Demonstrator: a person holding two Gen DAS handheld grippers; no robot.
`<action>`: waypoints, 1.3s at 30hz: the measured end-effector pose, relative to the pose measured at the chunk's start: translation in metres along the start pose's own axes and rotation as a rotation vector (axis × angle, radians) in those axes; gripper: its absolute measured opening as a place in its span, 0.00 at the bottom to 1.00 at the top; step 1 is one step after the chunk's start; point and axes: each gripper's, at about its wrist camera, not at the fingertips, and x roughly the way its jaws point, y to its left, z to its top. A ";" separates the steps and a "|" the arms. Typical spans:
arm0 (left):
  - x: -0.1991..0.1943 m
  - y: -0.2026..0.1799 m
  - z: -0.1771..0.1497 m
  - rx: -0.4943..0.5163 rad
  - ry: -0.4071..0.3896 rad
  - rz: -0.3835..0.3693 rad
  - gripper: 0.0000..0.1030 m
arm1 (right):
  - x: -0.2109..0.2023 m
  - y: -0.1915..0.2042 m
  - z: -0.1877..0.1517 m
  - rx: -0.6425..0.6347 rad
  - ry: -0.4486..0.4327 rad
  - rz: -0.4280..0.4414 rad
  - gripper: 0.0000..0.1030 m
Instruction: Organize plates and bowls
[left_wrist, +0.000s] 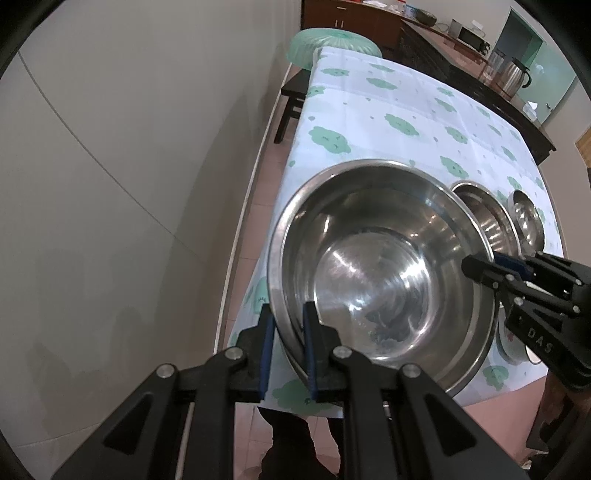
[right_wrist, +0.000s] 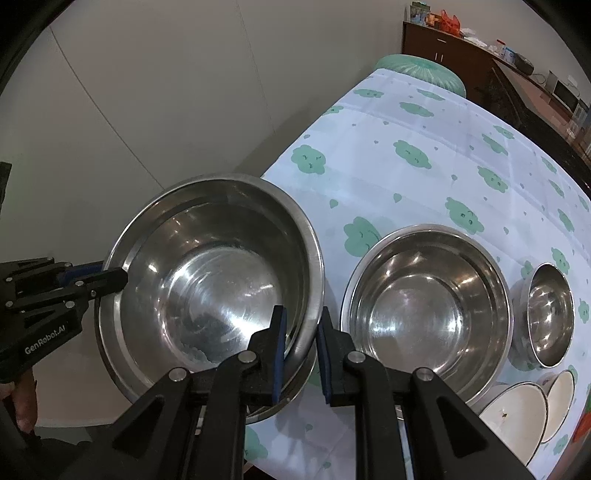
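Note:
A large steel bowl (left_wrist: 380, 280) (right_wrist: 207, 288) hangs at the near left corner of the table, part of it past the edge. My left gripper (left_wrist: 287, 314) (right_wrist: 114, 275) is shut on its left rim. On the opposite rim my right gripper (right_wrist: 302, 317) (left_wrist: 480, 266) is shut as well. A second steel rim (right_wrist: 303, 373) shows just beneath the bowl; I cannot tell whether the two touch. To the right stand a medium steel bowl (right_wrist: 424, 306) (left_wrist: 487, 221) and a small steel bowl (right_wrist: 550, 310) (left_wrist: 526, 218). Two white ceramic bowls (right_wrist: 517, 417) lie at the near right.
The table carries a white cloth with green cloud prints (left_wrist: 388, 122) (right_wrist: 424, 177). A pale wall (left_wrist: 129, 184) runs close along its left side. At the far end sit a green plastic cover (left_wrist: 332, 46) and a dark bench (left_wrist: 291, 99). A dark sideboard holds a steel kettle (left_wrist: 515, 77).

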 end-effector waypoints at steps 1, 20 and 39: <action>0.000 0.000 -0.001 0.001 0.001 0.000 0.12 | 0.001 0.000 -0.001 0.000 0.003 -0.001 0.17; 0.009 0.000 -0.010 0.011 0.025 0.011 0.12 | 0.012 0.007 -0.013 -0.016 0.032 -0.006 0.18; 0.016 0.001 -0.015 0.013 0.041 0.018 0.12 | 0.016 0.011 -0.017 -0.025 0.038 -0.005 0.18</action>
